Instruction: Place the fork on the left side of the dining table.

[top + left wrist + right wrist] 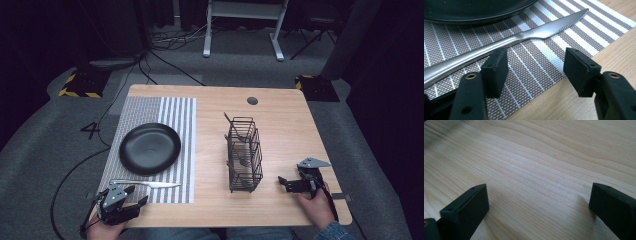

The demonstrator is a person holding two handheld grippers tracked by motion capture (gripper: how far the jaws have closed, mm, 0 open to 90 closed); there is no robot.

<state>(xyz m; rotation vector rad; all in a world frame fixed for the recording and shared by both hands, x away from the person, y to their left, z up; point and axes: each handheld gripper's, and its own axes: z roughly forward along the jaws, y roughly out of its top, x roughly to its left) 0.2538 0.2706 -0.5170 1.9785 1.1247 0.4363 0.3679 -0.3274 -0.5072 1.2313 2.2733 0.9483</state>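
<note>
Pale wooden tabletop carries the work, with grey carpet and trailing cables beyond its far edge. Nearest the person, the left claw sits at the front edge of the striped placemat, jaws parted wide and holding nothing; the right claw rests on bare wood at the front right, likewise spread and empty. Just past the left claw, the knife lies flat along the placemat's near edge, blade tip pointing right; in the left gripper view its handle runs just beyond the left jaw, apart from both. Behind the knife sits the black plate, and at mid-table the wire cutlery basket stands with utensils inside. Judged step: taking up the knife. To do it well, the left claw should advance until the handle lies squarely between the jaws, descend to the mat, and close across the handle's narrow section, not the blade.
</note>
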